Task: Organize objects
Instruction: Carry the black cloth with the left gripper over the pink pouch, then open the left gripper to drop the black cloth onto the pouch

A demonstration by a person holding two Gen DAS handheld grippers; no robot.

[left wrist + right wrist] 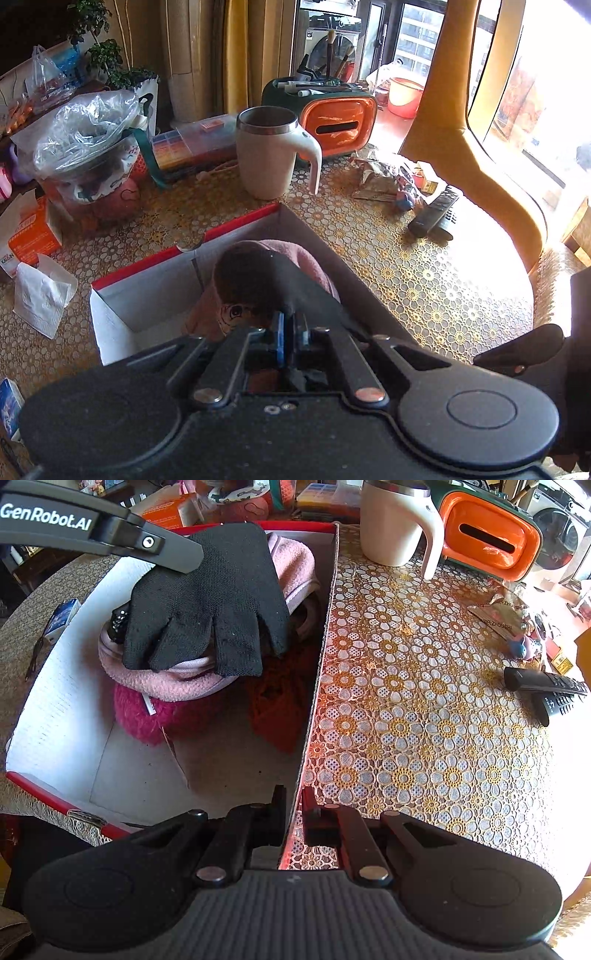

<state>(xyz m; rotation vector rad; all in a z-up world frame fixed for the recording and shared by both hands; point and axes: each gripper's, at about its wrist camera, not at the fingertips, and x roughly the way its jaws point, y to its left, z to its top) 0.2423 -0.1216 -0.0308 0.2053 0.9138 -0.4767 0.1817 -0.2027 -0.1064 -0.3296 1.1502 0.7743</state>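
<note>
We see the left gripper (181, 563) clamped on a black glove (210, 605) hanging over the pink hats in the box (55, 701), while the right gripper (293, 812) seemingly pinches the box's near wall.

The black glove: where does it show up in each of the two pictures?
Left wrist view: the black glove hangs low in the centre, held in the left gripper over the box.
Right wrist view: the glove is upper left, dangling over the pink cloth in the box.
Shared landmark: the white mug, on the table beyond the box in both.
</note>
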